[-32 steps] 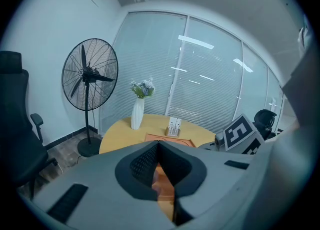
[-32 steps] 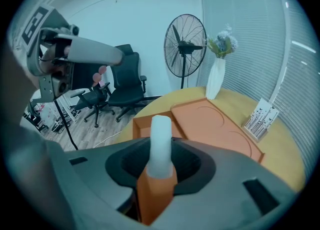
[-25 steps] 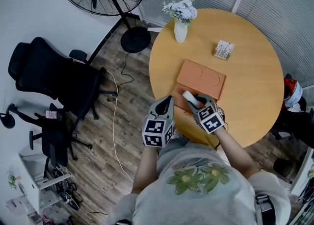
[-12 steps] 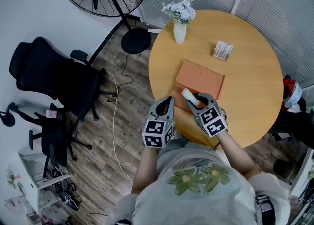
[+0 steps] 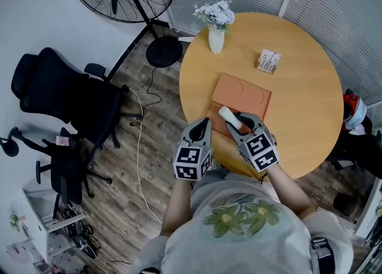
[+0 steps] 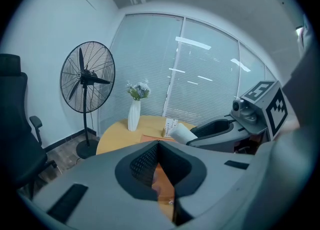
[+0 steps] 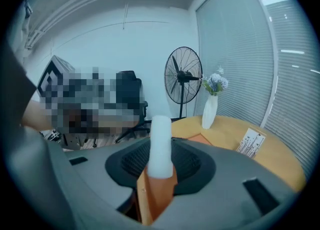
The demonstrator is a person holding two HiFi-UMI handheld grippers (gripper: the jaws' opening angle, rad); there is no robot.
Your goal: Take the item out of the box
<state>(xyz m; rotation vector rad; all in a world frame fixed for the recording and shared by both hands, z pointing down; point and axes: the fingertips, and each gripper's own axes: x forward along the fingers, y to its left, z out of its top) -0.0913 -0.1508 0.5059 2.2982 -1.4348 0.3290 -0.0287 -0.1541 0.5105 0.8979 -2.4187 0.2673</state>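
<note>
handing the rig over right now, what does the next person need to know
Right tongs: shut on the white cylinder, held over the open orange box.
Left tongs: shut, empty, by the near edge of the table.
Done: cylinder gripped; I cannot tell whether it is fully clear of the box.
Left: carry it clear and set it on the table.

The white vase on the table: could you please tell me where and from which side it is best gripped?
Take the vase around its slim body, coming in level from the side. It stands upright, and the flowers cover its mouth, so coming from above would likely crush them.
</note>
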